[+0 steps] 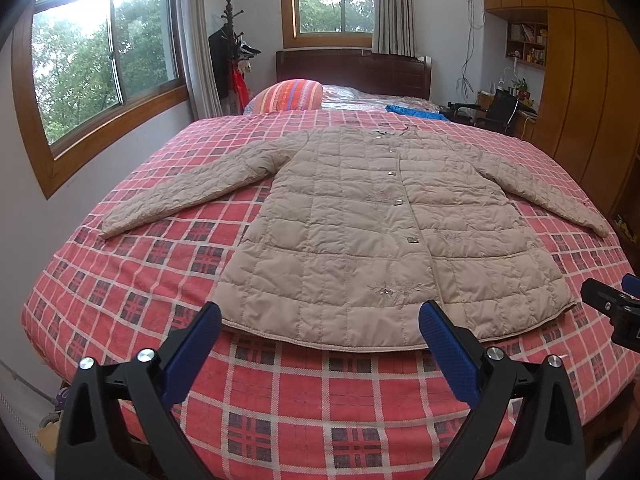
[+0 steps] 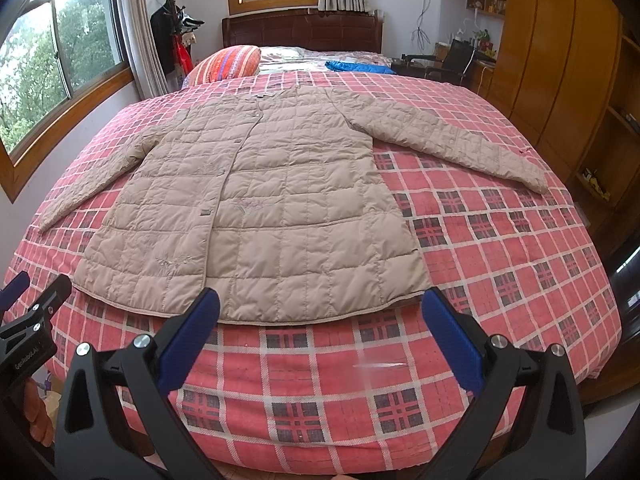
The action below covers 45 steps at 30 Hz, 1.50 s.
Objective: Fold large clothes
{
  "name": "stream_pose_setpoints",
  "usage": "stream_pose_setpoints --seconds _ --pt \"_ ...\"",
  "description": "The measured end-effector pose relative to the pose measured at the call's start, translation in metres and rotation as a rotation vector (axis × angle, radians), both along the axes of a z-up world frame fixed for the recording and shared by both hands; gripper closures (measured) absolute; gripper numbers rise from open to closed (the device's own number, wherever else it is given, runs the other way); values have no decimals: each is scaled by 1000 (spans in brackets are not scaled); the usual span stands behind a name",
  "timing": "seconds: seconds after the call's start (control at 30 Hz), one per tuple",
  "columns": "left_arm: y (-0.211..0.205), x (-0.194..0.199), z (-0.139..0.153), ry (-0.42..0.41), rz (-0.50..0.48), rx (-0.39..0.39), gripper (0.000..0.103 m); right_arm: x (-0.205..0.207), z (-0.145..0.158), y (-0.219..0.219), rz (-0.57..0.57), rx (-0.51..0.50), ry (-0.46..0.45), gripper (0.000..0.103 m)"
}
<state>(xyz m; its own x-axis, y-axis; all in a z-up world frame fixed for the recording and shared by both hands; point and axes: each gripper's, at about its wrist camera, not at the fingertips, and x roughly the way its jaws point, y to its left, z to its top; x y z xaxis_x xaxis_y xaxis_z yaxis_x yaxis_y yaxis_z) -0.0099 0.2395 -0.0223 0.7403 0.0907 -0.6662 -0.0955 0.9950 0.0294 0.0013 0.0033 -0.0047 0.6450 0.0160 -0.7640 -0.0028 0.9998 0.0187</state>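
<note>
A beige quilted jacket [image 1: 384, 236] [image 2: 256, 208] lies flat and buttoned on the bed, front up, collar far from me, both sleeves spread out to the sides. Its hem runs just beyond my fingertips in both views. My left gripper [image 1: 320, 316] hovers open before the hem's left half, blue pads wide apart, nothing between them. My right gripper [image 2: 320, 300] is also open, in front of the hem's right corner, holding nothing. The right gripper's tip [image 1: 612, 304] shows at the left wrist view's right edge.
The bed carries a red plaid cover [image 1: 304, 400] [image 2: 500, 264]. A striped orange pillow [image 1: 292, 96] and a blue cloth [image 1: 416, 113] lie near the dark headboard [image 1: 352, 70]. Windows are on the left, a coat rack [image 1: 232, 52] stands in the corner, wooden wardrobes [image 2: 560, 60] on the right.
</note>
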Motion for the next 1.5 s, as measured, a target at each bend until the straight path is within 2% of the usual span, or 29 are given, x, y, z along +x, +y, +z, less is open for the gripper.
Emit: stream_pose_setpoints --seconds 0.8,1.03,1.23,1.37,1.5 --pt "2 2 -6 16 -3 -16 4 1 2 -4 7 2 -1 3" --pt "-5 12 -8 34 -29 -17 4 8 1 -6 45 4 -2 3" --pt "-24 54 2 51 -93 -32 4 30 8 -41 5 -19 2 3" --pt "-49 99 13 54 -128 -38 4 62 17 -95 -47 47 1 3" --pt "-96 167 22 100 -209 -46 4 96 18 -147 -133 -10 -58 3"
